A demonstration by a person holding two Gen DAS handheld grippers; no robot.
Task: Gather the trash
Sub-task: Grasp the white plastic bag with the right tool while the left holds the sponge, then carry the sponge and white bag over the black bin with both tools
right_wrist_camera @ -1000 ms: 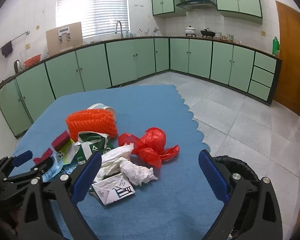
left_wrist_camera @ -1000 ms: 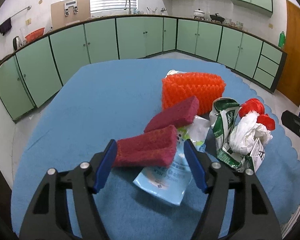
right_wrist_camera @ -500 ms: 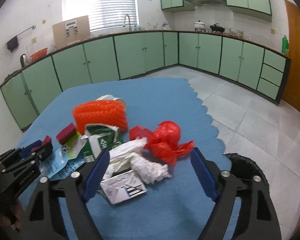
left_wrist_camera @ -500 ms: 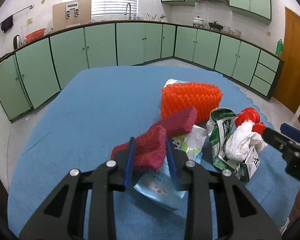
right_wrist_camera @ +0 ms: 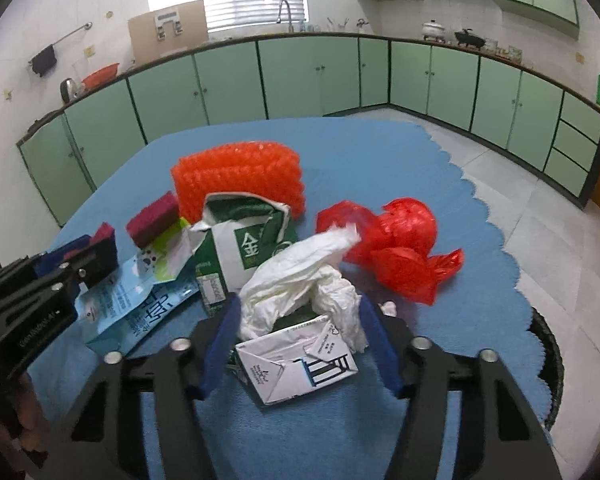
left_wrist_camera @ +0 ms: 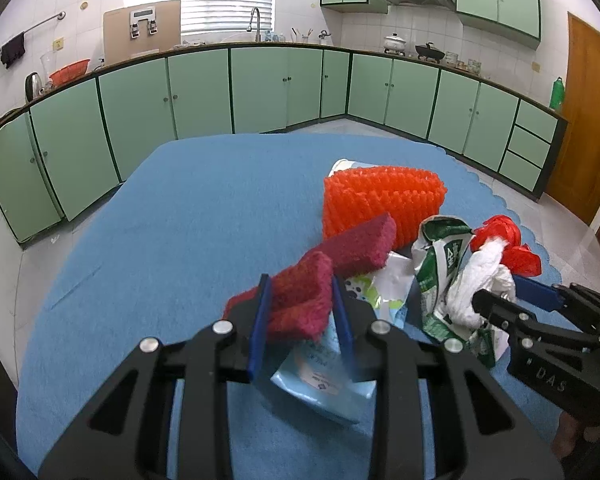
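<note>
While the left gripper [left_wrist_camera: 300, 316] is clamping the sponge [left_wrist_camera: 300, 300] on the table [left_wrist_camera: 180, 208], we are closing the right gripper [right_wrist_camera: 300, 336] around the tissue [right_wrist_camera: 300, 280] beside the carton [right_wrist_camera: 296, 368]; jaws not yet pinching, so we're centring before lifting to the bin [right_wrist_camera: 548, 364]

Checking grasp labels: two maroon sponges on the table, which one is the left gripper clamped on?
The nearer maroon sponge, squeezed between the left gripper pads above the light-blue pouch. The other sponge lies free, leaning against the orange mesh.
</note>
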